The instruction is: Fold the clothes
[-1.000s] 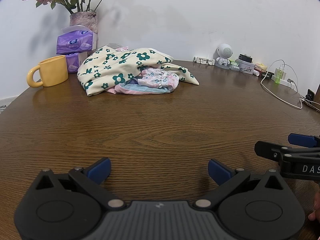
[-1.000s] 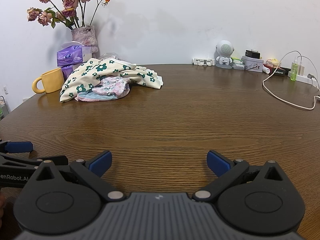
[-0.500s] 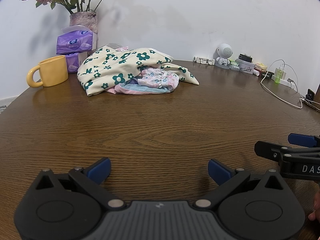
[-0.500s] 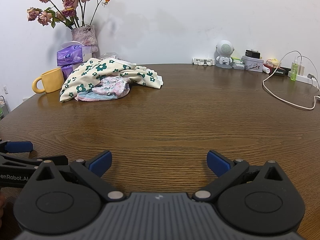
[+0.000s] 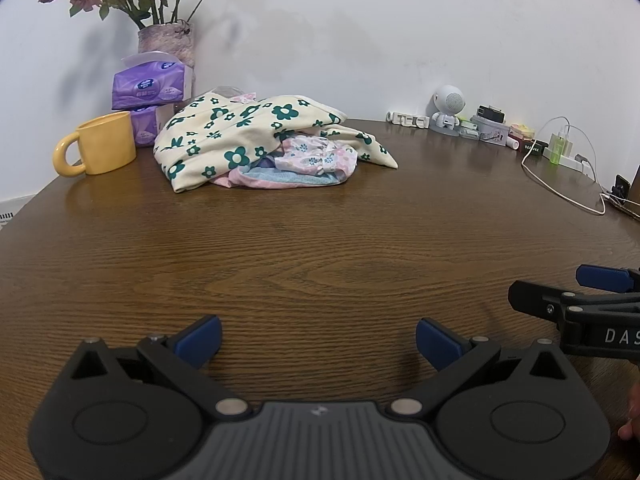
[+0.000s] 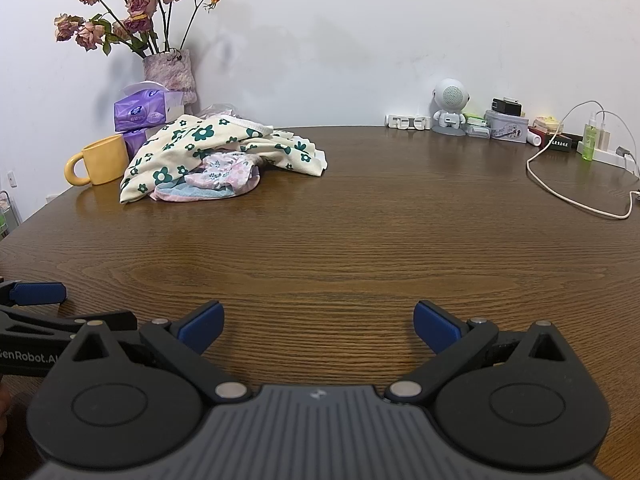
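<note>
Nothing moved; floral garment hides pile beneath.

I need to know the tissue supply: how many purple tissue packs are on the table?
2. The upper tissue pack lies on the lower tissue pack, stacked behind the yellow mug, left of the clothes pile. The lower one is partly hidden; more may sit behind.

Table is dark brown woodgrain. The top garment in the pile is cream with dark green flowers, the piece under it is pale pink with tiny floral print, and there's a light blue one with pink edging at the bottom. Mug is mustard yellow, tissue packs are purple, and both grippers are black with blue fingertips.
</note>
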`<state>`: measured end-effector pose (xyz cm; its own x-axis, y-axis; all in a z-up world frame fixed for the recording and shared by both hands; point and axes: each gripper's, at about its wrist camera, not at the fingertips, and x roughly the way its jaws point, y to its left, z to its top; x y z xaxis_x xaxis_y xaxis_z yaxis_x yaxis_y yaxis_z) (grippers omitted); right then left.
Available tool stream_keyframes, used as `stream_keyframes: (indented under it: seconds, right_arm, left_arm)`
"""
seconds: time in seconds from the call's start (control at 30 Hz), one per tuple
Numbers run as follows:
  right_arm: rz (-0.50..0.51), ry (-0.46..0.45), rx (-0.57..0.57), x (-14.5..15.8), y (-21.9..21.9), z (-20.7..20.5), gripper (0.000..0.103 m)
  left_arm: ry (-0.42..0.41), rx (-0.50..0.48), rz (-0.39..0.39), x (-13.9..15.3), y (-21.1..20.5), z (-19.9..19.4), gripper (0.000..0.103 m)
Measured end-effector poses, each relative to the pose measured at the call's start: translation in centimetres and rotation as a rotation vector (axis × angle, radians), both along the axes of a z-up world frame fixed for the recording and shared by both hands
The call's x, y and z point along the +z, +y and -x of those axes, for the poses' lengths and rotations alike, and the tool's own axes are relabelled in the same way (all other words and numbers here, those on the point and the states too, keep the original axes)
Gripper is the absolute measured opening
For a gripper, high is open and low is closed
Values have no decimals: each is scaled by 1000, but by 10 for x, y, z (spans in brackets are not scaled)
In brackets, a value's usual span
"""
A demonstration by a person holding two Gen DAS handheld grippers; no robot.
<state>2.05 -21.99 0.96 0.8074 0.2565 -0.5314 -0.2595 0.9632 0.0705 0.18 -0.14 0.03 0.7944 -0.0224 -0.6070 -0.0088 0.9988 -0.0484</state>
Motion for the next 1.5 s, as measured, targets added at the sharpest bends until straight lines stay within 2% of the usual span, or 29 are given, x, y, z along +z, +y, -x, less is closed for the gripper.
stream_keyframes:
  seconds: [0.7, 0.8, 0.93, 1.1, 1.27, 1.5]
  right_arm:
    - [6, 24, 11, 0, 0, -6, 103]
    - [32, 40, 37, 2, 6, -10, 103]
    - [48, 20, 104, 21, 12, -17, 103]
    - [42, -26, 151, 57, 22, -34, 103]
    - [15, 21, 192, 85, 36, -67, 103]
    - [-11, 111, 229, 108, 63, -134, 103]
  left_arm:
    - [-4, -24, 5, 0, 0, 0, 103]
    - [17, -46, 35, 5, 6, -6, 103]
    - [-4, -18, 83, 28, 27, -17, 103]
    - [-73, -4, 8, 61, 38, -37, 103]
    - [-111, 20, -53, 88, 54, -67, 103]
    - [-143, 103, -91, 114, 77, -123, 103]
